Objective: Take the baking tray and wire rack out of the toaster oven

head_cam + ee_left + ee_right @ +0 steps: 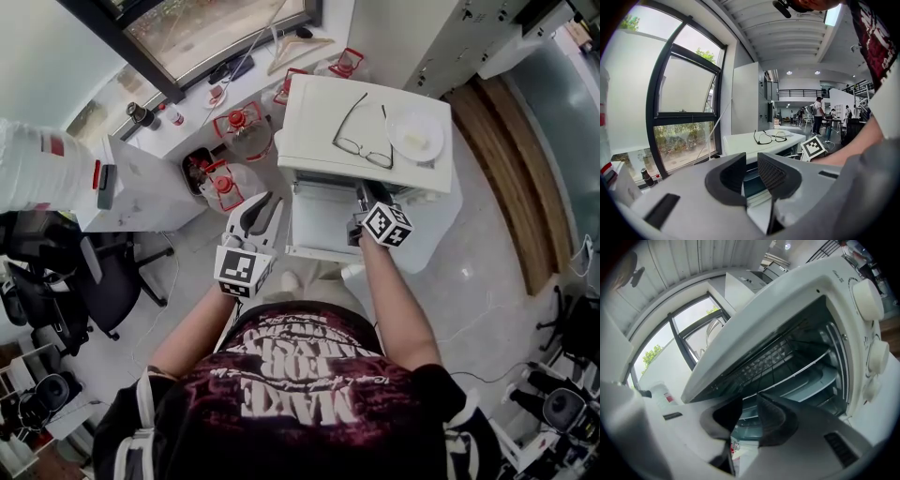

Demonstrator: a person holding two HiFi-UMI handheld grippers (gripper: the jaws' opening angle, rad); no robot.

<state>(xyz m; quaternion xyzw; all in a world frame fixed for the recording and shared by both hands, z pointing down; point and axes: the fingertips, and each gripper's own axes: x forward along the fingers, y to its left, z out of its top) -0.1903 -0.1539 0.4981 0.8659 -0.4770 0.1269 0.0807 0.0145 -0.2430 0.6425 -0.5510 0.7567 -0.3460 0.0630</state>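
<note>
The white toaster oven [323, 112] stands with its door [319, 234] folded down. In the right gripper view the wire rack [792, 364] sits on the upper rails, and the grey-green baking tray [813, 380] lies under it, both inside the oven [797, 287]. My right gripper [750, 401] is at the oven mouth, its tips at the rack's front edge. Its jaws stand a narrow gap apart with nothing visibly pinched. It is also seen from above as the right gripper [361, 197]. My left gripper [267, 202] hangs left of the door, open and empty. The left gripper [751, 161] points at the oven's side.
Glasses [361, 141] and a white plate [415, 136] lie on the oven's top. Red-capped bottles [234, 127] stand on the floor to the left, by a white cabinet [141, 187]. An office chair [84, 272] and a large water jug [37, 169] are further left.
</note>
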